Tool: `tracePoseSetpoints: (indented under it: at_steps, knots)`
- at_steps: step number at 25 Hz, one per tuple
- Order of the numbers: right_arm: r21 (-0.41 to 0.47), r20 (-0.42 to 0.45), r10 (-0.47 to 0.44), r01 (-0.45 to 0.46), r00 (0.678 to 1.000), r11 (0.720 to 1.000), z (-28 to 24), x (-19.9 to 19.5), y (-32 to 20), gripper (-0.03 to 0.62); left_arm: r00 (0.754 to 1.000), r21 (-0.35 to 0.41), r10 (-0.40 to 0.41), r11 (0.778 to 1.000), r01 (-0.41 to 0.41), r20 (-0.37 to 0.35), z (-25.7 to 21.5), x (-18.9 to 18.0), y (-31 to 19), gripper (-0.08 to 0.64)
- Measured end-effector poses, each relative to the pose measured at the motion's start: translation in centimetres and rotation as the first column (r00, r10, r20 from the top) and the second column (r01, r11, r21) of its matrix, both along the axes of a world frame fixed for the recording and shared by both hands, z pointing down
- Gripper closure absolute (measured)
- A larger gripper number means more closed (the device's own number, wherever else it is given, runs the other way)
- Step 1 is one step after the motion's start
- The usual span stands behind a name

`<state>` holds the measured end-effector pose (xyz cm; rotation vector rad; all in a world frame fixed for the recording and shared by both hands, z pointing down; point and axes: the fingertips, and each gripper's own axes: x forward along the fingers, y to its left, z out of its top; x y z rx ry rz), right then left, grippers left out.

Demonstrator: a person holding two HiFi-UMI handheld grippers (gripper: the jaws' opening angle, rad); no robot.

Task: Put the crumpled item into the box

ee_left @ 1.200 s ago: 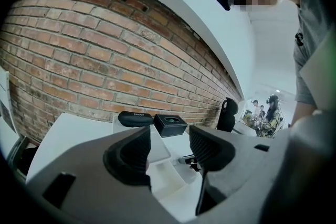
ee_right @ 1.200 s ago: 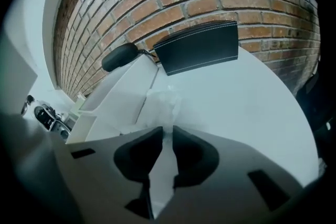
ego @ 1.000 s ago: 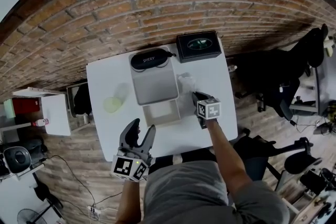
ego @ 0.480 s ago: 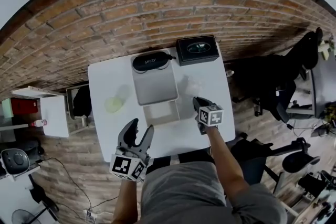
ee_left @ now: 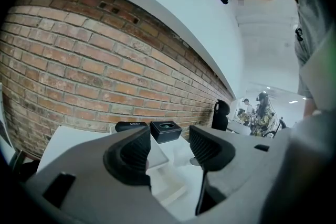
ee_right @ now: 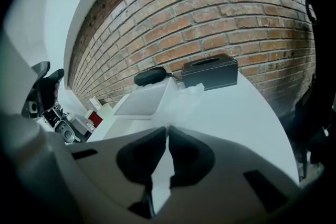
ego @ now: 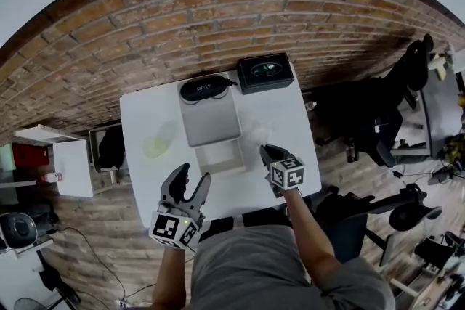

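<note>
Calls for the right gripper [ego: 267,151], pressed together on nothing; puts the crumpled item [ee_right: 192,91] on the table [ego: 290,109] just ahead of it, toward the wall, just right of the box [ego: 218,169]; leaves the left gripper [ego: 193,174], spread and empty, farther off, across the box.

In the head view the crumpled item [ego: 257,128] is barely made out against the white table [ego: 145,112]; its shape can't be told. The green thing [ego: 155,147] is blurred, not identified. Print on the case [ego: 207,87] is too small to be read. The torso [ego: 254,272] is cut off by the bottom edge. In the left gripper view the box [ee_left: 165,187] is partly covered by the left gripper [ee_left: 169,139]; far figures [ee_left: 261,113] are too small to tell.
</note>
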<state>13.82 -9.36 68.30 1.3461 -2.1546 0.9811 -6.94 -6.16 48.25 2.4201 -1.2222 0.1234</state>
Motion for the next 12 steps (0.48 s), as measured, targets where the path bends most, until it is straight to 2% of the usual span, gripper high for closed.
tracePoseSetpoints:
  at_steps: [12]
  knots:
    - [-0.018, 0.070, -0.112, 0.113, 0.991, 0.993, -0.8, -6.0, 3.9, 0.571, 1.000, 0.023, 0.001, 1.000, -0.001, -0.004, -0.6, -1.2, 1.7, 0.334]
